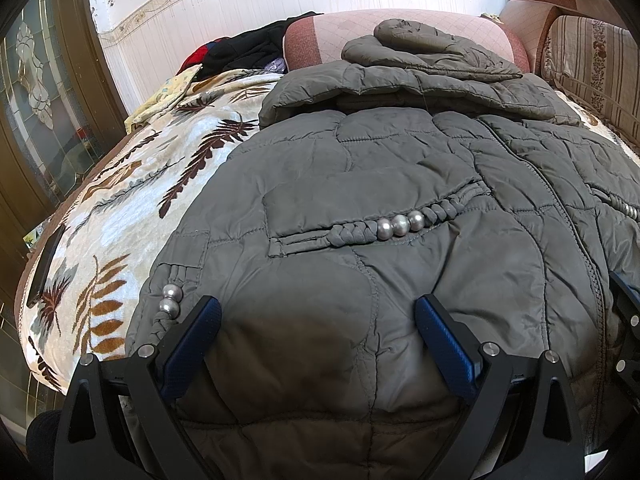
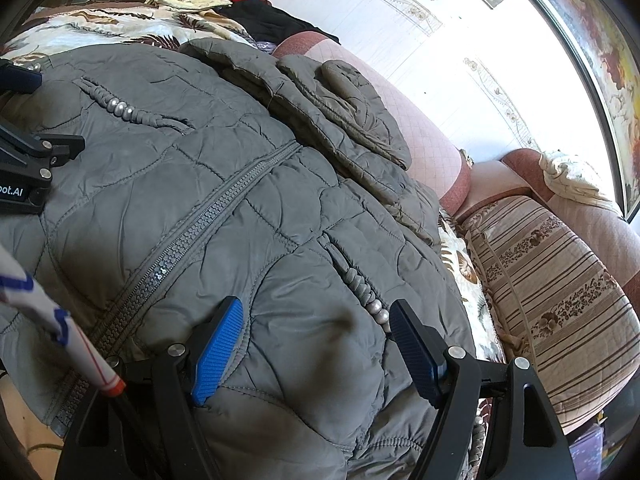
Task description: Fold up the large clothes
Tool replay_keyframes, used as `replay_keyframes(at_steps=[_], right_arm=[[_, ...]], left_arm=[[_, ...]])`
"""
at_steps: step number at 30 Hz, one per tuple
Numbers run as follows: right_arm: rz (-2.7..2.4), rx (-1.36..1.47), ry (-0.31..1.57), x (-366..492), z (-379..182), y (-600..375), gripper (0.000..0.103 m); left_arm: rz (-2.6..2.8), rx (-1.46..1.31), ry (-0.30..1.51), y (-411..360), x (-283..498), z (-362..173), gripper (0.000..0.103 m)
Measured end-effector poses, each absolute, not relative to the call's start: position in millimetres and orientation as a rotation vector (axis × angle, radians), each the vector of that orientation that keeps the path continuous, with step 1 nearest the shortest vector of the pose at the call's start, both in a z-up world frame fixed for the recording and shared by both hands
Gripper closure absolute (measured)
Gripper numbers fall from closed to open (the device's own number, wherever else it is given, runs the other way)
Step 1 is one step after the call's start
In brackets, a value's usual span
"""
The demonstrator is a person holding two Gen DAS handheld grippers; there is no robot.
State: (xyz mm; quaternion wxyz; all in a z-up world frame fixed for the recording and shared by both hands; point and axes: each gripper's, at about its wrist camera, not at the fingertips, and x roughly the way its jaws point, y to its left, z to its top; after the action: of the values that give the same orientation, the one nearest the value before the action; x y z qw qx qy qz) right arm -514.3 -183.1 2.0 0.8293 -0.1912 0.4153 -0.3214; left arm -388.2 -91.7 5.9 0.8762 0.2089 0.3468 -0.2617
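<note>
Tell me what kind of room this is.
Probably a home living room: a pink sofa with a striped cushion, a leaf-print blanket spread under the grey padded jacket, and a framed painting.

Left gripper [image 1: 318, 318] tilted downward, jaws spread wide, nothing between the blue pads [image 1: 202, 344]. Right gripper [image 2: 316, 326] likewise angled down (slightly rolled), jaws wide apart, gripping nothing.

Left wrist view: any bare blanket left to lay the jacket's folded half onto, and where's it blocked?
Free: the leaf-print blanket left of the grey jacket, out to a dark phone-like slab at its edge. Crowded: the far end with piled dark clothes, and the right, where the striped cushion crowds the jacket.
</note>
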Motion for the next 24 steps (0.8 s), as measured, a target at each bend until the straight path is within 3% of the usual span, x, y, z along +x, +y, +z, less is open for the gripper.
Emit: replay_keyframes(at_steps=[12, 19, 24], right_arm=[[-0.725, -0.192, 0.869, -557.7, 40.2, -227.8, 0.023], [-0.787, 0.285, 0.822, -641.8, 69.1, -328.1, 0.023], [-0.685, 0.678, 0.815, -684.4, 39.5, -375.1, 0.023]], left_arm=[[-0.456, 0.362, 0.779, -32.2, -367.9, 36.1, 0.005], [-0.430, 0.187, 0.930, 13.5, -329.7, 33.0, 0.005], [-0.446, 0.153, 0.979, 20.8, -330.7, 29.0, 0.005]])
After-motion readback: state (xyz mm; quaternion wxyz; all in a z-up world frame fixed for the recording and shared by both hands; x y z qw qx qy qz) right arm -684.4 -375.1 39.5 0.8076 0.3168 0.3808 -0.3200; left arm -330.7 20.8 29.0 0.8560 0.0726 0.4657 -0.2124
